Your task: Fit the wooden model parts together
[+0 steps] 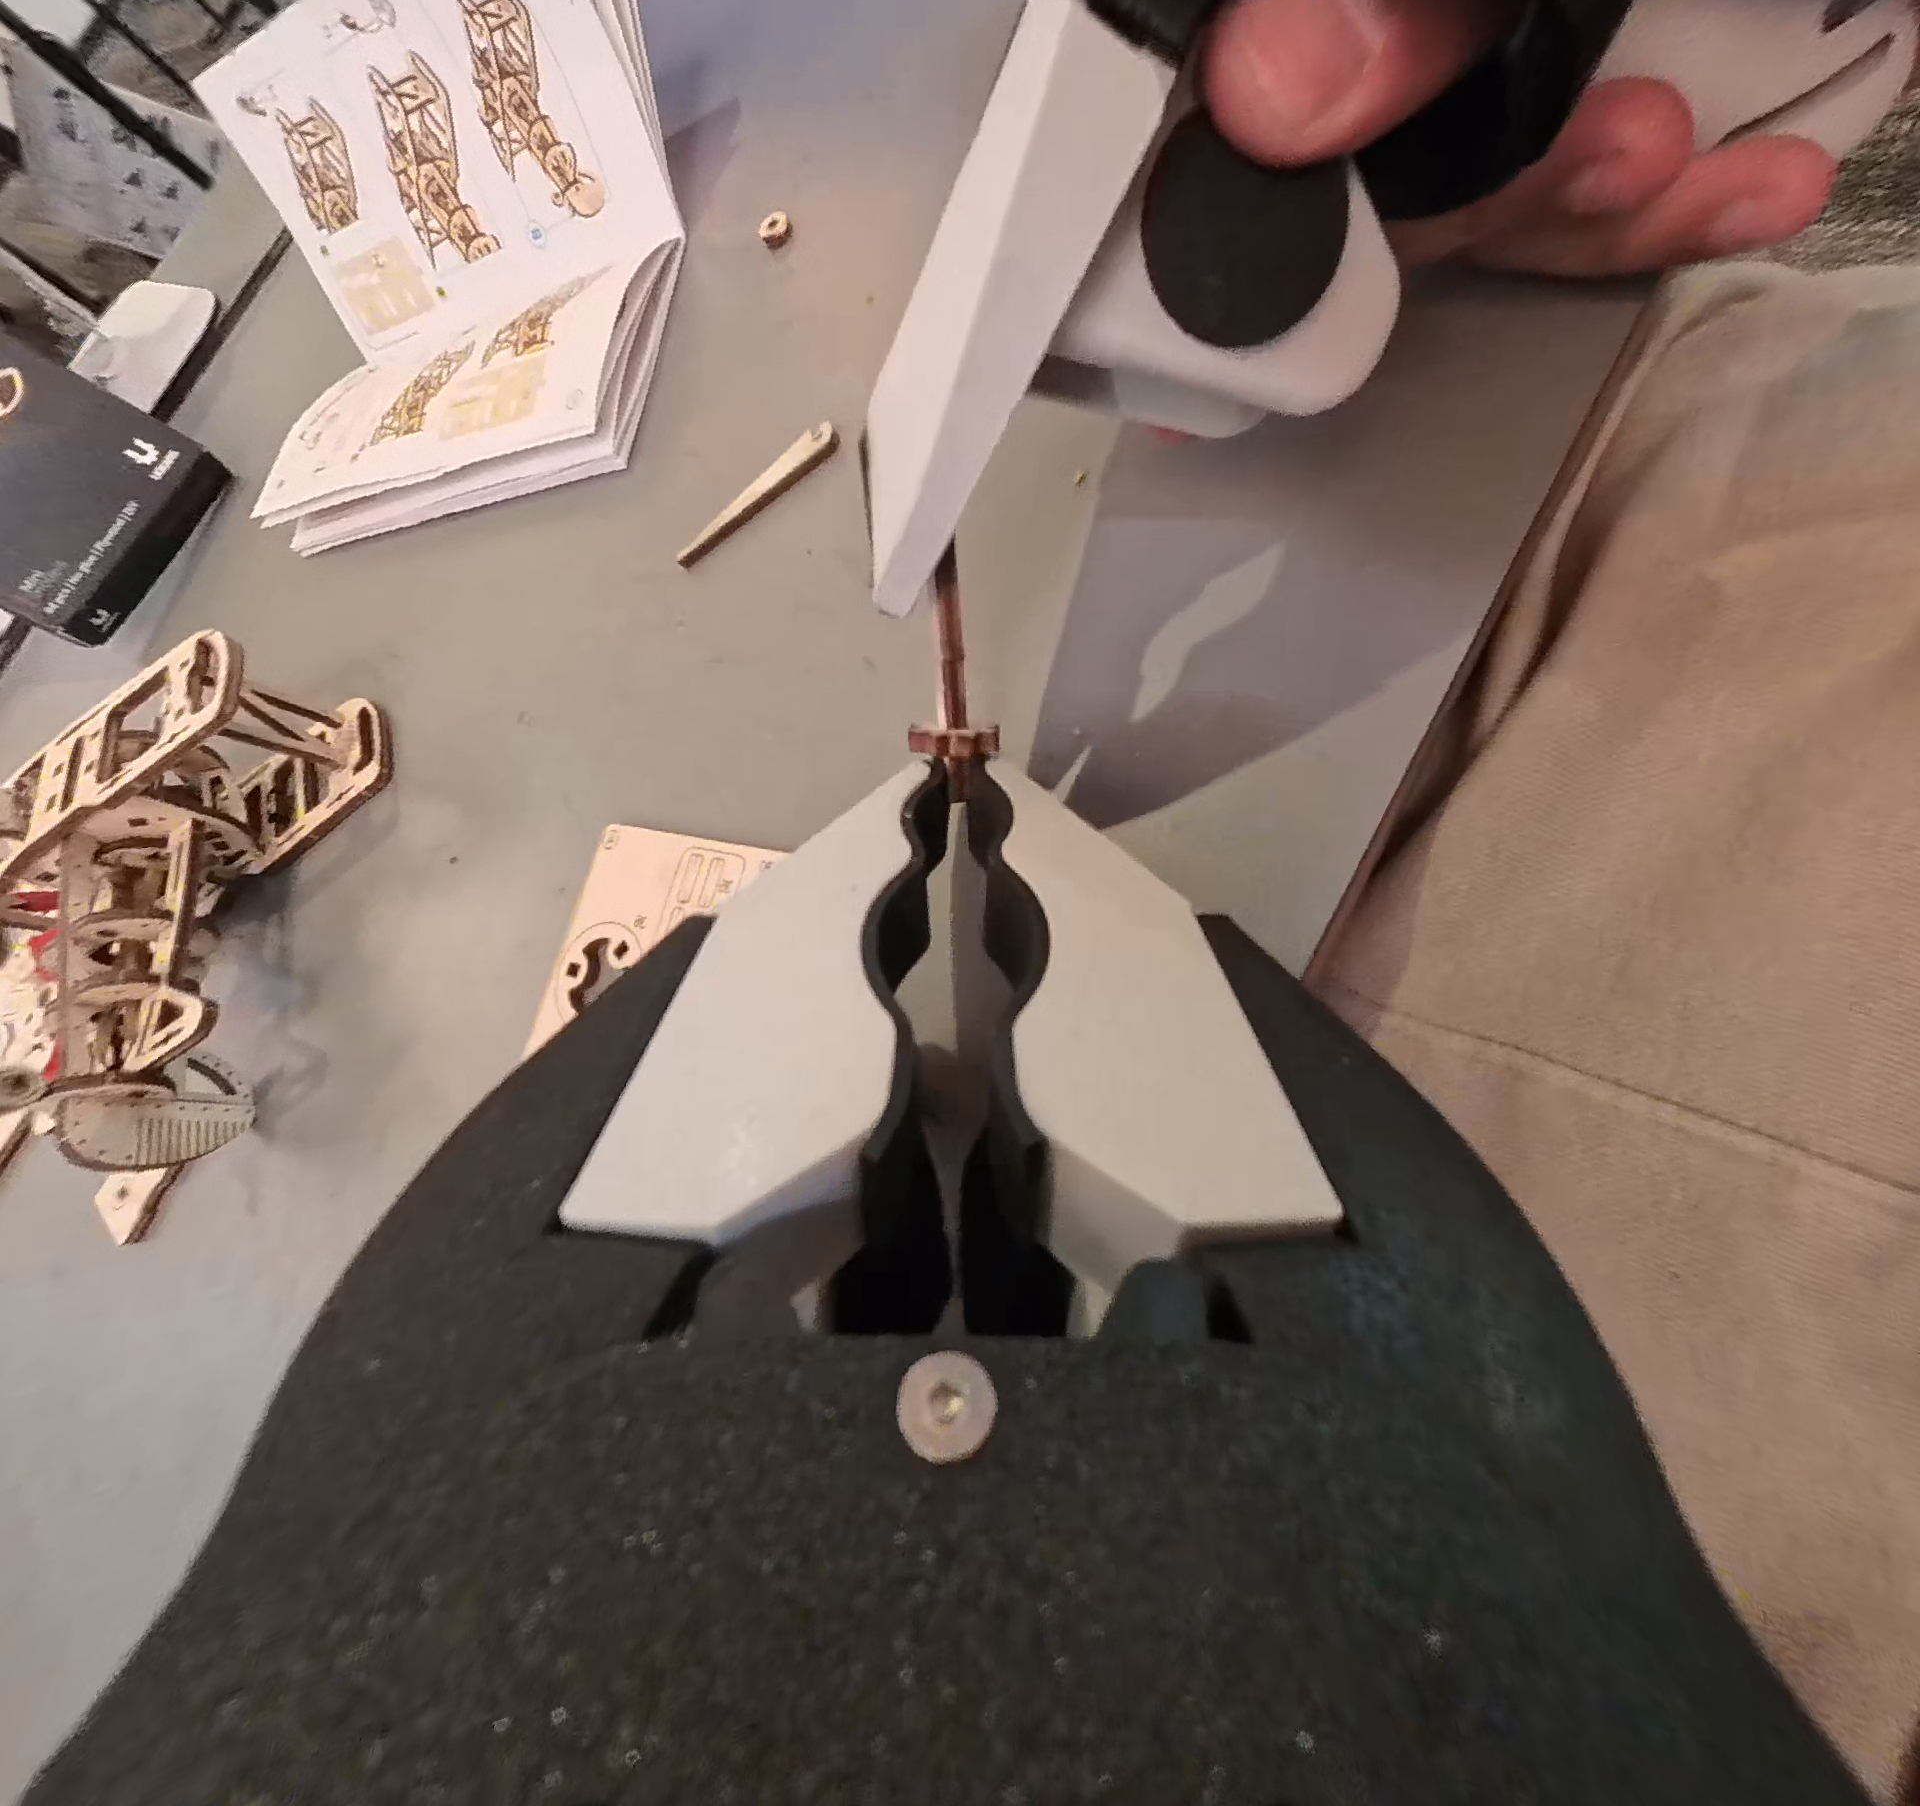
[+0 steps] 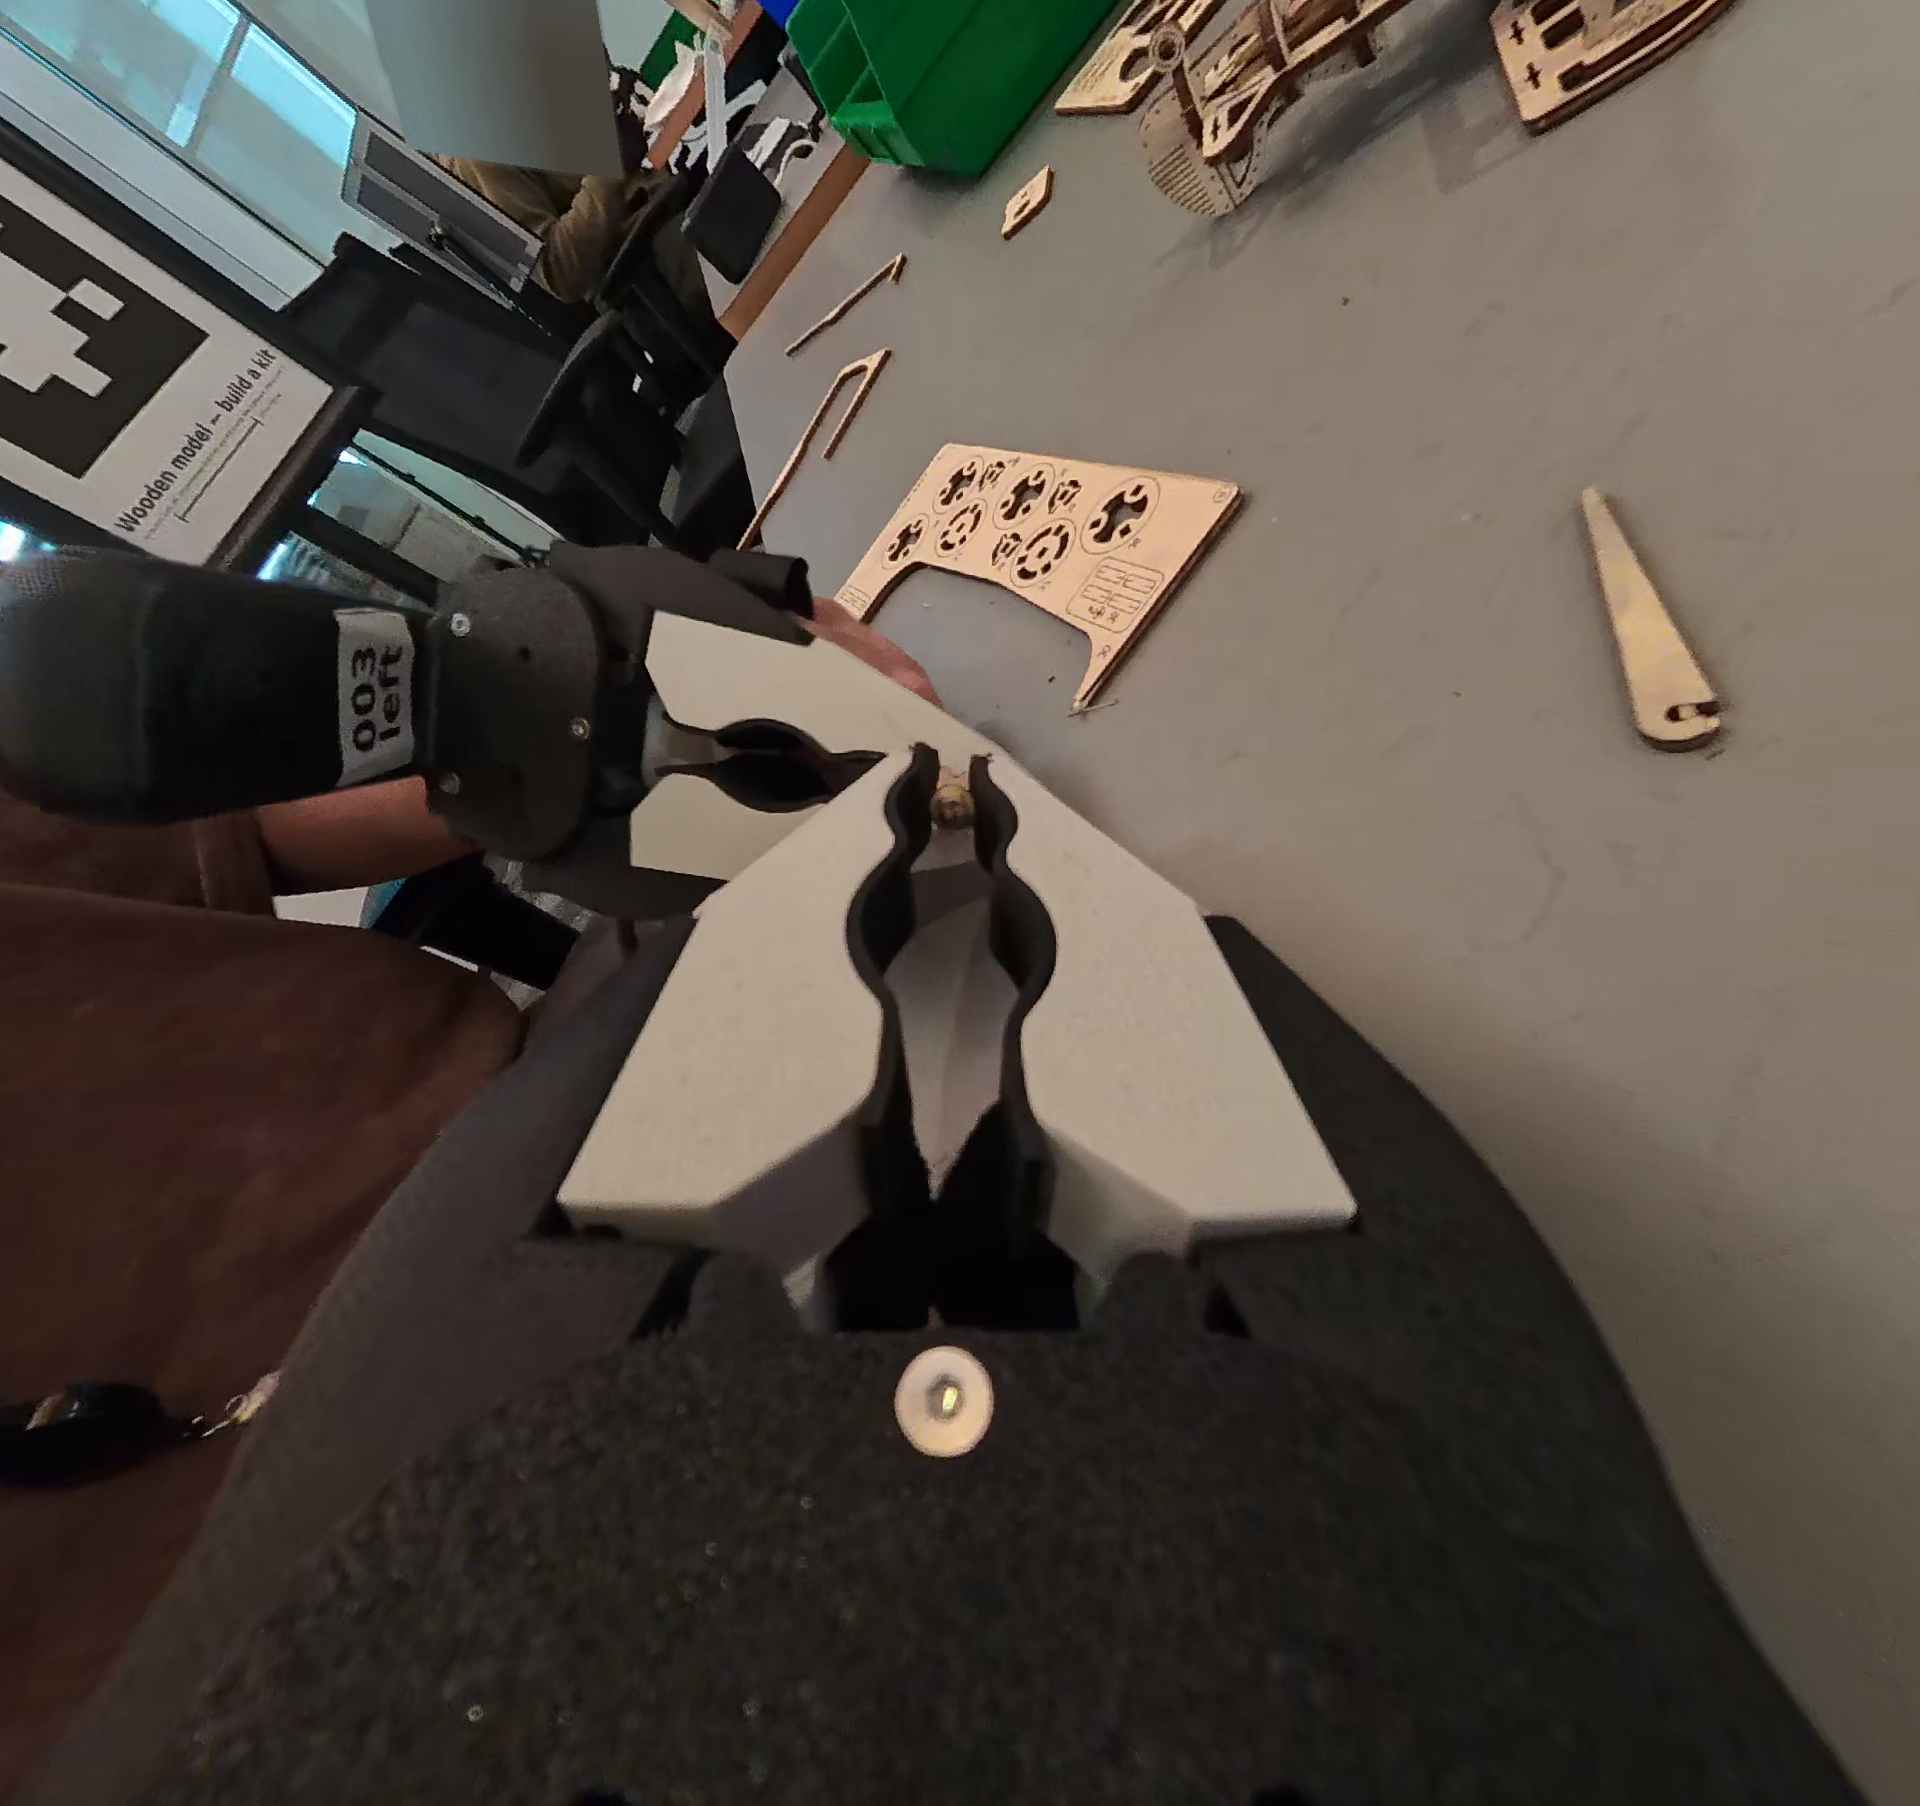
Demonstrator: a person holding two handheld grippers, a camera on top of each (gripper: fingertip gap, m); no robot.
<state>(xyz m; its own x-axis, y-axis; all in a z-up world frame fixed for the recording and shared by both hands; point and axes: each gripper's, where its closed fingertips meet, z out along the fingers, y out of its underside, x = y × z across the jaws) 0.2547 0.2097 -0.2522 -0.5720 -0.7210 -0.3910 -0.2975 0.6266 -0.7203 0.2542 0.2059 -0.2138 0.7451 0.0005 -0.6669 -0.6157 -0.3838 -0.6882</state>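
A thin brown wooden axle carries a small toothed wooden gear. My left gripper is shut on the axle's near end, just below the gear. My right gripper, held by a hand, comes in from the top and grips the axle's far end. In the right wrist view my right gripper is shut on the axle, whose tan round end shows between the tips. The left gripper meets it from the left. The partly built wooden model stands at the left, apart from both grippers.
On the grey table lie an open instruction booklet, a black box, a wooden wedge tool, a small wooden nut and a punched part sheet. Green bins stand at the far edge. The tips of both grippers are at nearly the same place. The left tips stand about 20 cm off the partly built wooden model.
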